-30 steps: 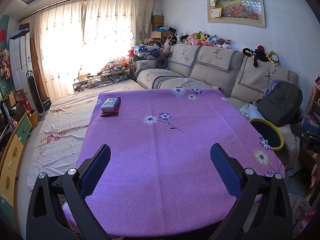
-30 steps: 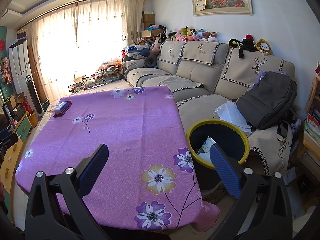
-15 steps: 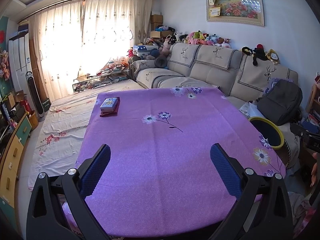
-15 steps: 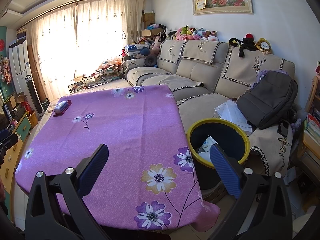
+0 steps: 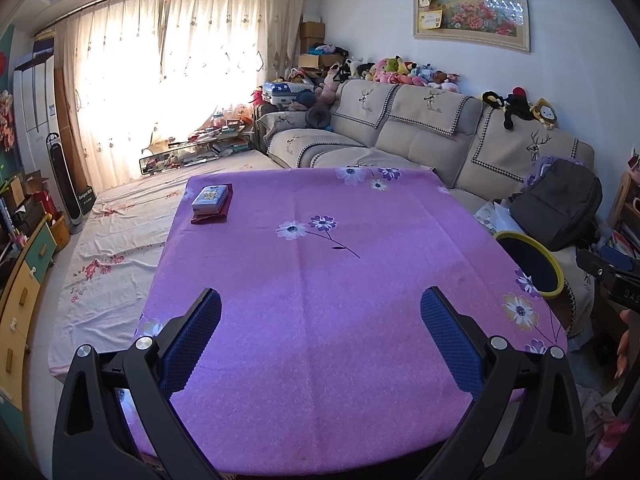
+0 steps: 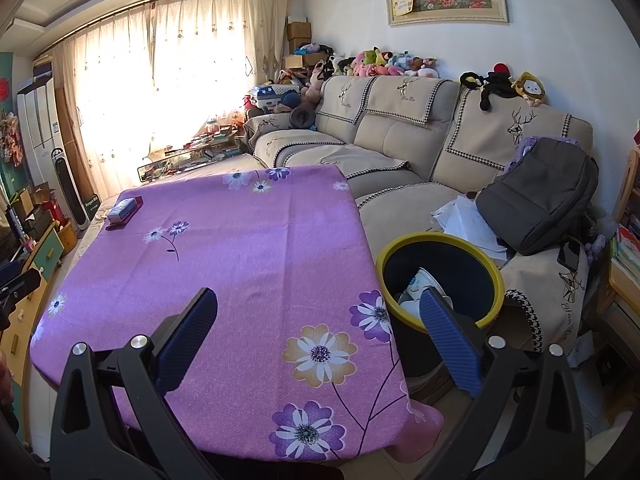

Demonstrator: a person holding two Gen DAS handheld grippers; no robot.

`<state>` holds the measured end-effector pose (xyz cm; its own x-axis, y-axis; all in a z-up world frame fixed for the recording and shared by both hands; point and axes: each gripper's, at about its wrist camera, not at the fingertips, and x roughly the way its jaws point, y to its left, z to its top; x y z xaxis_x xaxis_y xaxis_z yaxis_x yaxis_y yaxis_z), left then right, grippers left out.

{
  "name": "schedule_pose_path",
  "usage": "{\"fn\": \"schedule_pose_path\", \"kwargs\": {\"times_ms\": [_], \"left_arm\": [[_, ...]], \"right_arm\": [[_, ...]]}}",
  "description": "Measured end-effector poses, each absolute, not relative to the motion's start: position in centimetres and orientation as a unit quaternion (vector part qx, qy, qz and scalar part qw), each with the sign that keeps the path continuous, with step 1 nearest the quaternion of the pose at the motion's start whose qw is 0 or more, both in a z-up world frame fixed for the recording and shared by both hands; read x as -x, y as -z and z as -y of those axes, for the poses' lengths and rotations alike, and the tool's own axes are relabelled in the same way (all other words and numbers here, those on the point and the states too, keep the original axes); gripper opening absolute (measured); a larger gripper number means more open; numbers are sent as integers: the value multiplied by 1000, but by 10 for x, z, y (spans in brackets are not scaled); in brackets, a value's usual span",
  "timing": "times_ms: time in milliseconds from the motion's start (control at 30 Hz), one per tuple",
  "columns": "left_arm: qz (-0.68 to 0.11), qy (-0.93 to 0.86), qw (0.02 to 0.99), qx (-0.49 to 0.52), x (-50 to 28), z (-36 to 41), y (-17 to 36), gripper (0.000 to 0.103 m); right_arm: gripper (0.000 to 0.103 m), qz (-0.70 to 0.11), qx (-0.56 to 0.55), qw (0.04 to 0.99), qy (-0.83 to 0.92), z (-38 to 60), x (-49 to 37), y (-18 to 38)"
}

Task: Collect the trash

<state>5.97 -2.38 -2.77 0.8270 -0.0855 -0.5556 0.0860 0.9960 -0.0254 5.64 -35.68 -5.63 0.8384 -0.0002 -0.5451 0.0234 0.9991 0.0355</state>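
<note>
Left gripper [image 5: 320, 320] and right gripper [image 6: 318, 320] hovering over purple floral tablecloth [image 5: 320, 248], jaws spread wide, gripping nothing; yellow-rimmed dark bin [image 6: 440, 276] holding white trash.

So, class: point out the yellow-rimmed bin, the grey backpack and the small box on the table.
yellow-rimmed bin [image 6: 436, 237]: right wrist view, far rim.
grey backpack [image 6: 536, 196]: right wrist view, front panel.
small box [image 5: 209, 197]: left wrist view, top face.

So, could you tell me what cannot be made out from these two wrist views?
- Trash bin contents, right wrist view: a gripper finger and the bin's dark wall hide most; only pale scraps show.
- Bin interior, left wrist view: only the rim shows beyond the table edge.
- Small box on the tablecloth: print too small to read.
</note>
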Motion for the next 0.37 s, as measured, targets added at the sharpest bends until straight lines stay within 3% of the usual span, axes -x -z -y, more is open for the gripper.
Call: {"fn": "schedule_pose_path", "kwargs": {"times_ms": [167, 367], "left_arm": [[-301, 37, 953, -15, -82, 23, 30, 98], [-318, 8, 948, -15, -160, 3, 44, 98]], "right_arm": [[96, -290, -16, 957, -3, 354, -71, 57], [96, -309, -3, 950, -38, 339, -140, 58]]}}
